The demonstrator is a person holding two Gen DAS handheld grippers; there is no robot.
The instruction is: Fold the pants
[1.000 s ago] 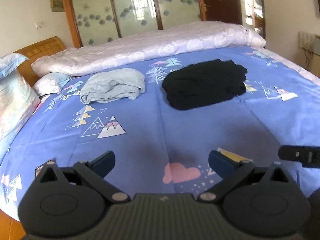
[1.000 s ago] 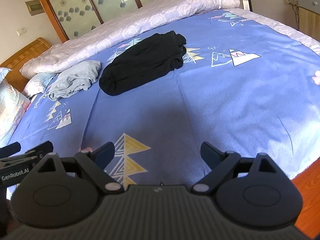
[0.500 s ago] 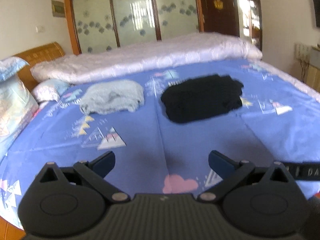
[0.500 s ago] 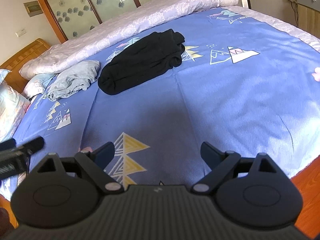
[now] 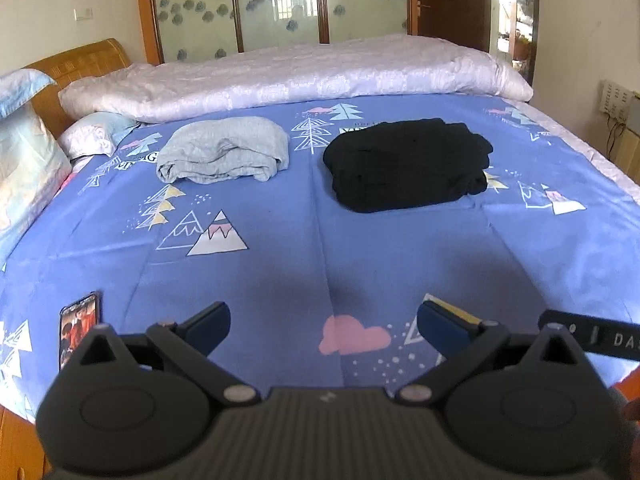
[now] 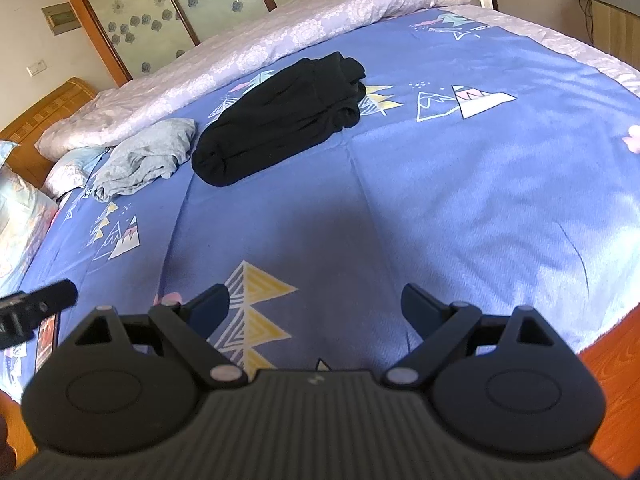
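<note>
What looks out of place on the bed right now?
A phone lies near the bed's near left edge with its screen lit, an odd thing beside laundry. The grey pants are only loosely bundled, messier than the black pants. Both grippers are open and empty.

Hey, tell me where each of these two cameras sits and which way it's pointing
Left wrist: sits on the left gripper, level across the bed toward the wardrobe; its open fingers show, and the other gripper's tip.
Right wrist: sits on the right gripper, tilted, angled toward the headboard; open fingers show.
Shared: black pants, grey garment.
</note>
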